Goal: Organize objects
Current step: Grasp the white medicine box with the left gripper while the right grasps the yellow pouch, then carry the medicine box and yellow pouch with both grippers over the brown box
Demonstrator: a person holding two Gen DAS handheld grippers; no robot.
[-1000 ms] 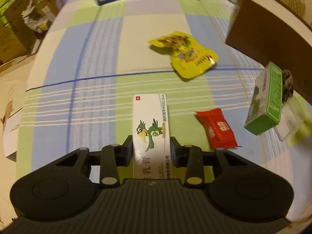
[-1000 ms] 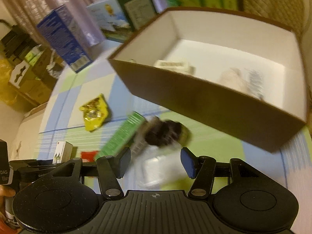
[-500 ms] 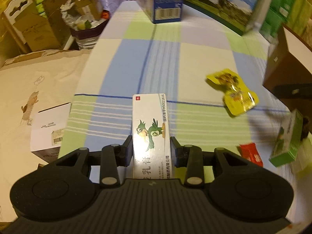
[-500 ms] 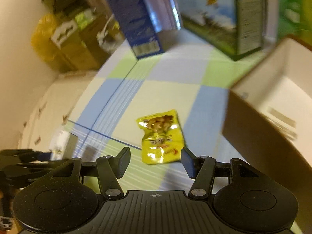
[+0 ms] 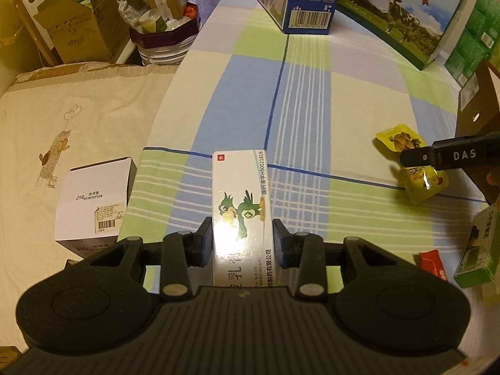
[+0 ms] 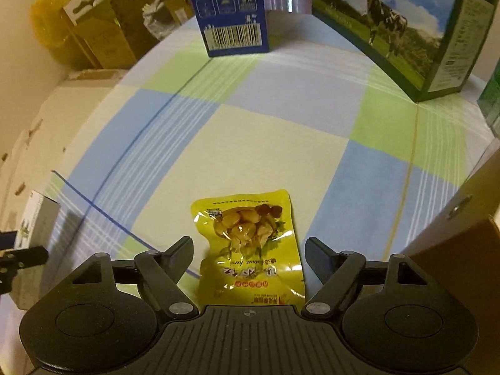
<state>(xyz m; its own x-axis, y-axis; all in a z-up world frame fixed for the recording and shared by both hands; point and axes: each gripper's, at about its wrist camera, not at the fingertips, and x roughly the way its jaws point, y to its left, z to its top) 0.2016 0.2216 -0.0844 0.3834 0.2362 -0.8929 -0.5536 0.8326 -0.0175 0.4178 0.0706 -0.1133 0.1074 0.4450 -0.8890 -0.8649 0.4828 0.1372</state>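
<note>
Left hand-held gripper [image 5: 242, 239] pinches the white ointment box [image 5: 240, 215] with the green bird print, fingers pressed against both long sides, box projecting forward over the checked tabletop [image 5: 306, 100]. Right hand-held gripper [image 6: 248, 251] is spread wide, the yellow snack pouch [image 6: 250, 243] lying flat on the cloth between and under the fingers, not yet touched as far as I can judge. Risk 1: pouch is thin, glossy and flat; closing from this height could skate over the film or pinch the cloth with it, dragging the covering. Risk 2: the fingers grip only the near part of the box, so a quick swing could pivot it out of the grip. Risk 3: the brown cardboard box [image 6: 462, 237] sits close to the right of the right gripper; a lift and swing that way could clip its wall. View differences: left wrist alone shows the red sachet [image 5: 432, 264] and green carton [image 5: 478, 250] far to its right, and the right gripper's finger across the pouch. Right wrist alone shows the pouch centred between its fingers; the held box appears only as a sliver far left, probably.
</note>
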